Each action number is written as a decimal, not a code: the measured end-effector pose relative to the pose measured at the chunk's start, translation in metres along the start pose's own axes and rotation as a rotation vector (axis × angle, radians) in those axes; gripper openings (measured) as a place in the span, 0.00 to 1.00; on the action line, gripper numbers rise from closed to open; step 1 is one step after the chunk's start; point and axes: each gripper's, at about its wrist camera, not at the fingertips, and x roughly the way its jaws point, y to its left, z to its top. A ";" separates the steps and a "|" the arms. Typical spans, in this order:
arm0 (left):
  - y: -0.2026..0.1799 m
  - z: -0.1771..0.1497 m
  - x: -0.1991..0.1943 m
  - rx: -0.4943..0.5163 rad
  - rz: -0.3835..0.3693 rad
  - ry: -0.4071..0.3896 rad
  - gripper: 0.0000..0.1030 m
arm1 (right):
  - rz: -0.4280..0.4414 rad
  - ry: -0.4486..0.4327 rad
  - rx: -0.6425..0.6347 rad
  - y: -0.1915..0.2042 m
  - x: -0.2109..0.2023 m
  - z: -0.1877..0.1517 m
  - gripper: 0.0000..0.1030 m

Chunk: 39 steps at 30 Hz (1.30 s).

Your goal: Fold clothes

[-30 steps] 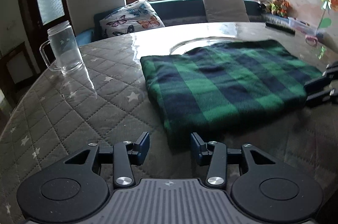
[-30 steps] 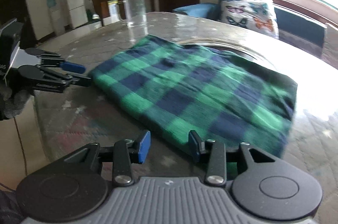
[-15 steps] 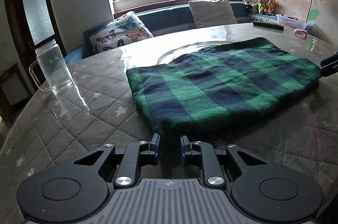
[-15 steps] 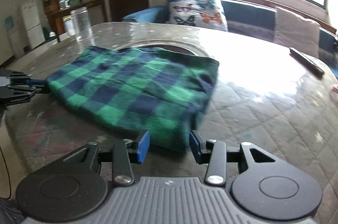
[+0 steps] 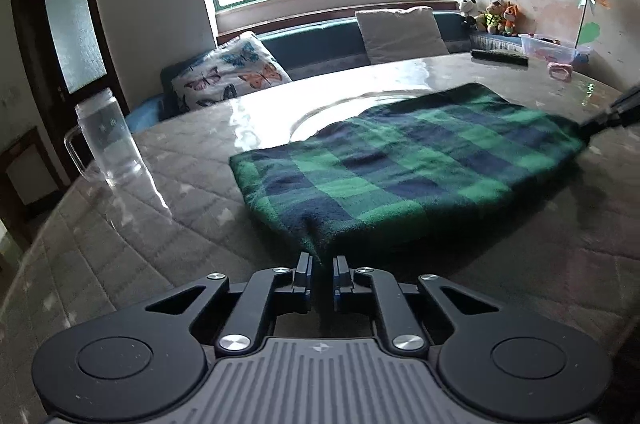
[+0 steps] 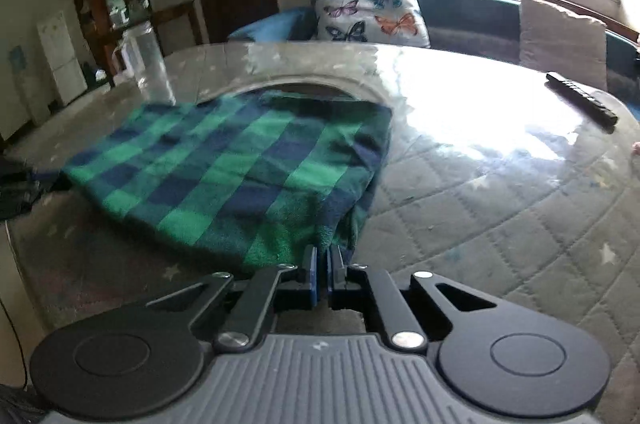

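A folded green and navy plaid garment (image 5: 404,168) lies on the quilted, glass-topped table (image 5: 120,244). My left gripper (image 5: 321,266) is shut on the garment's near left corner, which is lifted a little off the table. The garment also shows in the right wrist view (image 6: 240,176). My right gripper (image 6: 323,260) is shut on its near right corner, also raised slightly. The right gripper shows at the right edge of the left wrist view (image 5: 616,112). The left gripper shows dimly at the left edge of the right wrist view (image 6: 16,188).
A clear glass mug (image 5: 106,140) stands at the table's left. A black remote (image 6: 582,102) and a pink object (image 5: 560,72) lie near the far right edge. A sofa with cushions (image 5: 236,76) runs behind the table under the window.
Both grippers have moved in to the garment's near corners and closed on them. The corners are lifted slightly.
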 end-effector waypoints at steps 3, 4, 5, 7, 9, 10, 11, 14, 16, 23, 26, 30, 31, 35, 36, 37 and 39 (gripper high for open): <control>0.004 0.001 -0.005 0.000 -0.001 0.004 0.11 | -0.010 0.021 0.006 -0.004 0.003 -0.004 0.04; 0.006 0.002 -0.006 0.001 -0.002 0.006 0.14 | -0.015 0.026 0.000 -0.003 0.004 -0.004 0.05; 0.007 0.002 -0.008 0.001 -0.002 0.007 0.15 | -0.021 0.029 -0.008 -0.002 0.003 -0.004 0.07; 0.010 0.003 -0.011 0.001 -0.003 0.010 0.21 | -0.035 0.010 -0.032 0.000 -0.006 0.003 0.11; 0.013 0.004 -0.014 0.001 -0.004 0.013 0.31 | -0.049 -0.027 -0.062 0.005 -0.015 0.013 0.13; 0.014 0.004 -0.015 0.001 -0.005 0.015 0.33 | -0.049 -0.043 -0.076 0.007 -0.019 0.017 0.14; 0.016 0.007 -0.017 -0.004 -0.005 0.007 0.33 | -0.042 -0.056 -0.084 0.009 -0.020 0.021 0.15; 0.021 0.021 -0.015 -0.042 -0.008 -0.034 0.33 | -0.013 -0.077 -0.096 0.016 -0.009 0.033 0.15; 0.021 0.031 -0.009 -0.061 -0.014 -0.047 0.33 | 0.003 -0.080 -0.093 0.019 0.003 0.039 0.15; 0.036 0.048 -0.008 -0.082 0.023 -0.069 0.33 | 0.014 -0.033 -0.084 0.017 0.035 0.040 0.15; 0.046 0.045 -0.012 -0.103 0.040 -0.042 0.33 | -0.008 -0.003 -0.061 0.007 0.040 0.033 0.16; 0.051 0.048 -0.005 -0.129 0.028 -0.026 0.32 | -0.032 -0.011 -0.043 -0.003 0.033 0.036 0.21; 0.050 0.052 0.000 -0.132 0.020 -0.022 0.32 | -0.037 -0.017 -0.047 -0.004 0.031 0.039 0.21; 0.041 0.066 0.032 -0.119 -0.027 -0.003 0.32 | -0.020 -0.051 -0.045 -0.002 0.035 0.056 0.21; 0.039 0.069 0.042 -0.114 -0.037 0.006 0.32 | -0.015 -0.055 -0.043 -0.002 0.038 0.060 0.21; 0.038 0.071 0.051 -0.110 -0.041 0.017 0.32 | -0.009 -0.056 -0.041 -0.002 0.043 0.064 0.22; 0.037 0.075 0.069 -0.103 -0.047 0.041 0.32 | -0.001 -0.048 -0.029 -0.003 0.057 0.071 0.22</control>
